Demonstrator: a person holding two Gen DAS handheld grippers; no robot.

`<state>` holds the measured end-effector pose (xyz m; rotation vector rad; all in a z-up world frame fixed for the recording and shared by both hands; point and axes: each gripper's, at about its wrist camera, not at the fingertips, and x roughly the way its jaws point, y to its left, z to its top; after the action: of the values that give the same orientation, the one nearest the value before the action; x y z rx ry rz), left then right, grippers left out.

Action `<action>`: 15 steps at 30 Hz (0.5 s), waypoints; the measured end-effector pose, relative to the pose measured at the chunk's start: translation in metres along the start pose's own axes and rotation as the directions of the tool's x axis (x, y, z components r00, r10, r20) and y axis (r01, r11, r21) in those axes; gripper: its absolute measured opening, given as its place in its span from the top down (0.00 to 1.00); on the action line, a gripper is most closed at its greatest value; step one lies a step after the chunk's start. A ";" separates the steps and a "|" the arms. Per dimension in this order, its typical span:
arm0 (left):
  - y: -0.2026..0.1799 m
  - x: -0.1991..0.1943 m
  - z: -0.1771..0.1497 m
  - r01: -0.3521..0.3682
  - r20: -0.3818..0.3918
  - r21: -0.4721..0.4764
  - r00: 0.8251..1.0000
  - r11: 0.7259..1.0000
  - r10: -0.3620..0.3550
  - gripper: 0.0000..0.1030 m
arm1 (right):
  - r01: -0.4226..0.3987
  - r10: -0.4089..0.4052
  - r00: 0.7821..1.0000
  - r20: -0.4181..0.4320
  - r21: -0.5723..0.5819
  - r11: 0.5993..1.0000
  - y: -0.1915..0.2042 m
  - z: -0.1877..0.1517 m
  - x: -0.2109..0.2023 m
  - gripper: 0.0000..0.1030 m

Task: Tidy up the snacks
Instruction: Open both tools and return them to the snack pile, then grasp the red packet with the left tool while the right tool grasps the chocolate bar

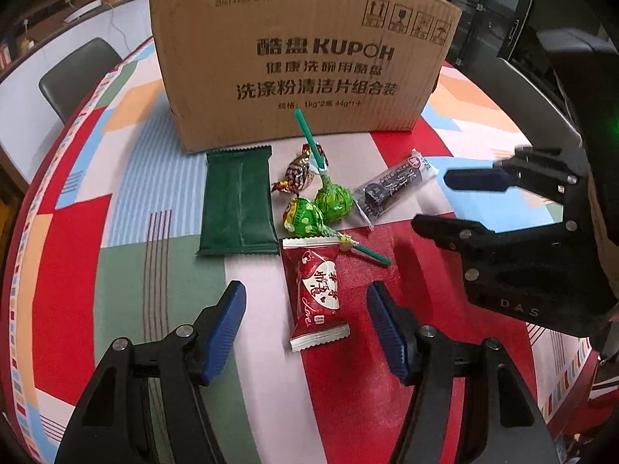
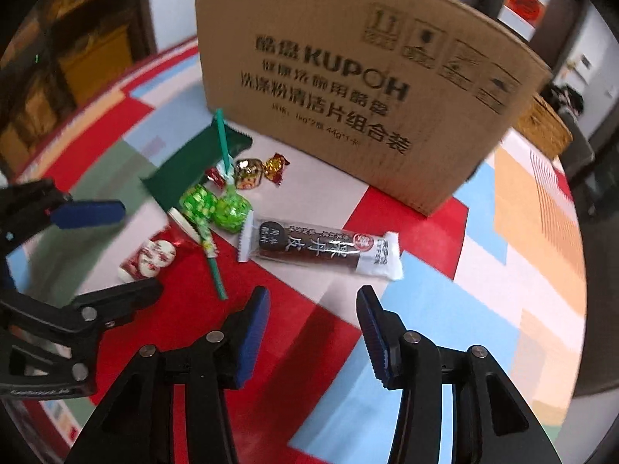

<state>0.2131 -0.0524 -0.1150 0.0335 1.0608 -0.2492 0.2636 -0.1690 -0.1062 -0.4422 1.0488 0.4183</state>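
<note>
**Both claws parted above the snack pile**

The left gripper (image 1: 305,328) stands partly open, holding nothing; the red heart-printed candy packet (image 1: 317,294) lies flat on the patchwork tablecloth (image 1: 116,178) between its blue pads (image 1: 226,328), untouched. The right gripper (image 2: 311,332) is also partly open and empty, and the dark fruit-leather bar (image 2: 317,249) lies just beyond its fingertips. Near these lie a green wafer packet (image 1: 238,208), two green lollipops (image 1: 332,203) touching each other, and a foil-wrapped chocolate (image 1: 296,176). The KUPOH cardboard box (image 1: 301,58) stands upright behind them.
</note>
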 end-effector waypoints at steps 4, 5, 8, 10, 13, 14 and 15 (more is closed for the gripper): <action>-0.001 0.008 0.002 0.009 -0.025 -0.010 1.000 1.000 -0.009 0.44 | 0.048 -0.049 0.999 -0.006 -0.119 0.992 0.008 0.008 0.005 0.50; -0.002 0.010 0.003 0.011 -0.028 -0.009 1.000 1.000 -0.011 0.45 | 0.057 -0.058 0.998 -0.007 -0.139 0.989 0.009 0.010 0.007 0.50; -0.003 0.014 0.004 0.009 -0.038 -0.005 0.999 1.000 -0.009 0.48 | 0.061 -0.065 0.998 -0.016 -0.201 0.978 0.012 0.018 0.014 0.50; -0.003 0.016 0.006 0.010 -0.040 -0.008 0.999 1.000 -0.010 0.49 | 0.050 -0.059 0.998 -0.030 -0.243 0.969 0.014 0.025 0.021 0.50; -0.002 0.017 0.009 0.016 -0.042 -0.009 0.999 1.000 -0.016 0.53 | 0.010 -0.025 0.999 -0.046 -0.289 0.957 0.017 0.033 0.028 0.50; -0.001 0.017 0.010 0.016 -0.042 -0.010 0.999 1.000 -0.017 0.56 | -0.003 -0.013 0.999 -0.051 -0.302 0.953 0.018 0.036 0.030 0.50; 0.000 0.018 0.011 0.016 -0.043 -0.012 0.999 1.000 -0.017 0.58 | -0.014 -0.003 0.999 -0.055 -0.312 0.950 0.019 0.040 0.032 0.50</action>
<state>0.2307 -0.0578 -0.1251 0.0197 1.1056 -0.2583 0.2970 -0.1279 -0.1205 -0.7369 1.0398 0.5837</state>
